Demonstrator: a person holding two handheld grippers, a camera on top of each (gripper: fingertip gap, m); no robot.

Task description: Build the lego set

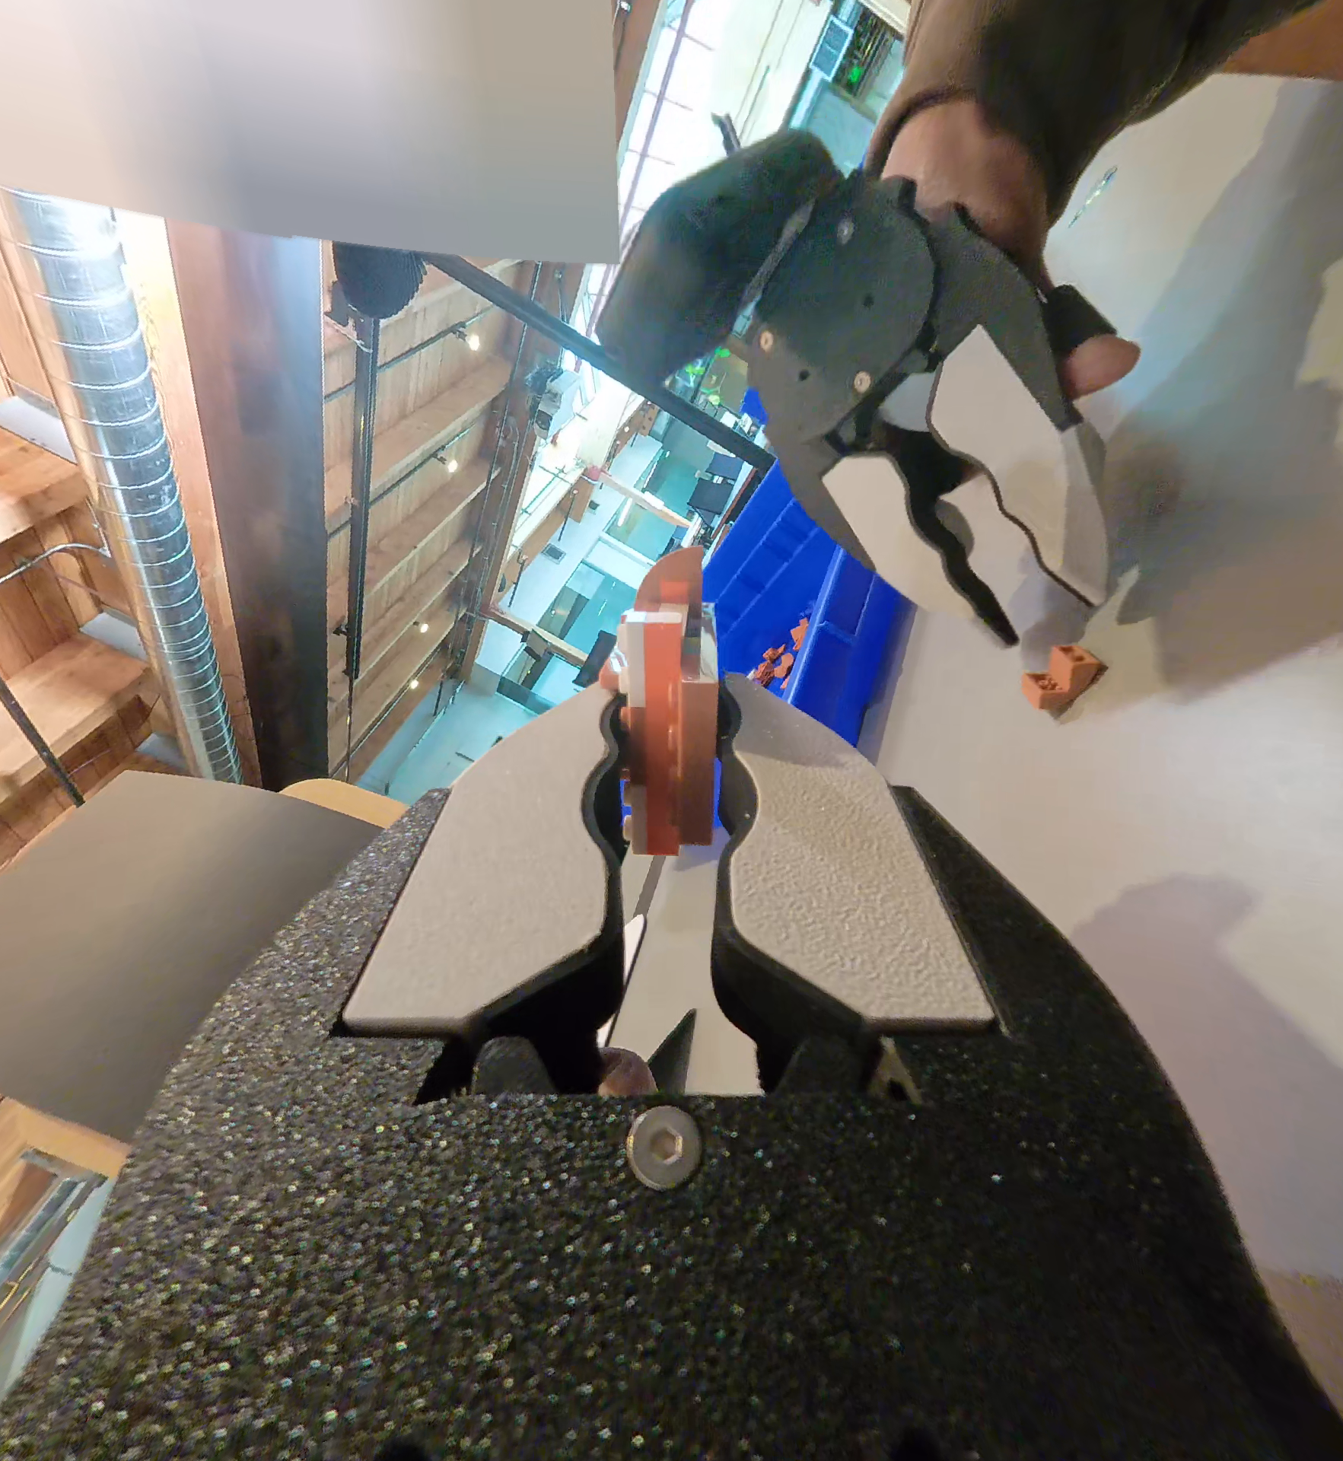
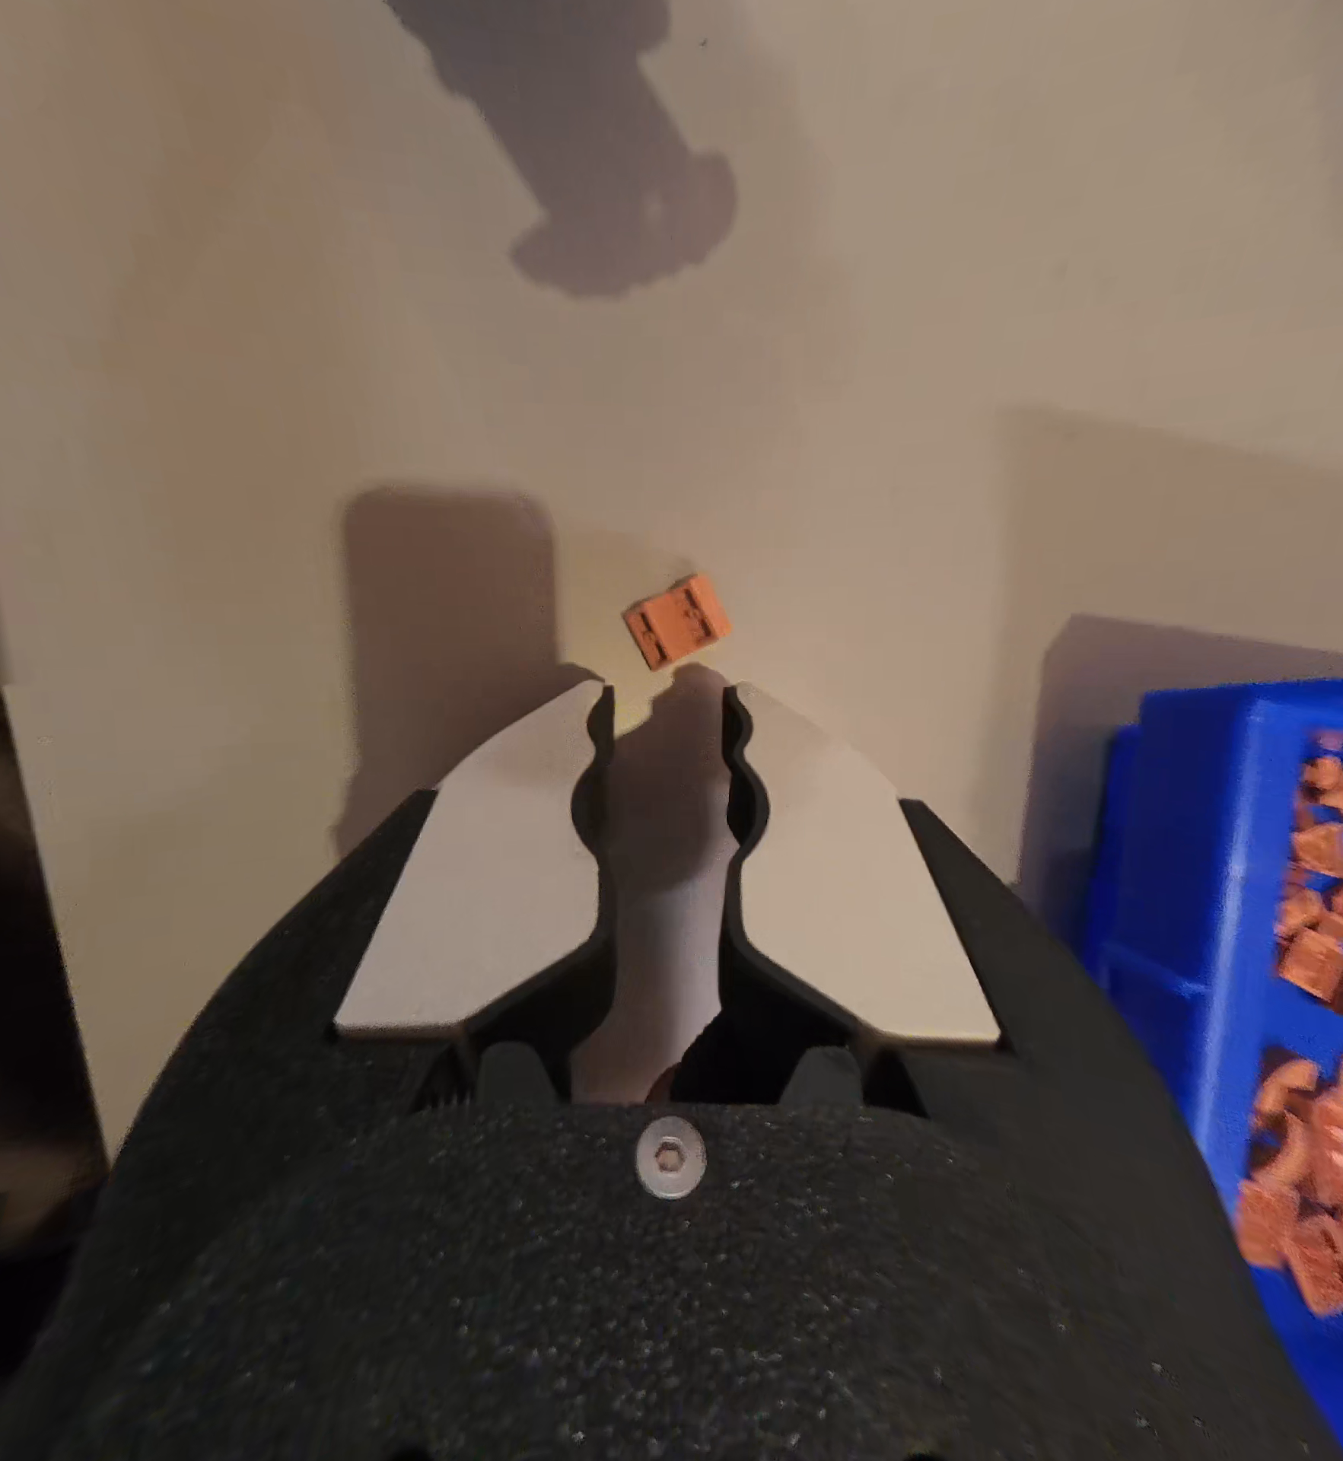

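- Left gripper (image 1: pixel 668 711): jaws pinching brown-white build (image 1: pixel 664 735), its lower part hidden between them.
- Right gripper (image 2: pixel 668 692): jaws spread, empty, over orange brick (image 2: pixel 677 623) on bench (image 2: pixel 178 316).
- Bin (image 2: pixel 1205 949) cut off at the edge; bricks inside blurred.
- Only the left view shows a hand (image 1: pixel 992 198).

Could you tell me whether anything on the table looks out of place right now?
Only one orange brick lies alone on the table, outside the blue bin holding the rest, just past the open right gripper.

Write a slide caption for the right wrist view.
Open right gripper hovers just short of a loose orange brick on the white table, blue parts bin alongside.
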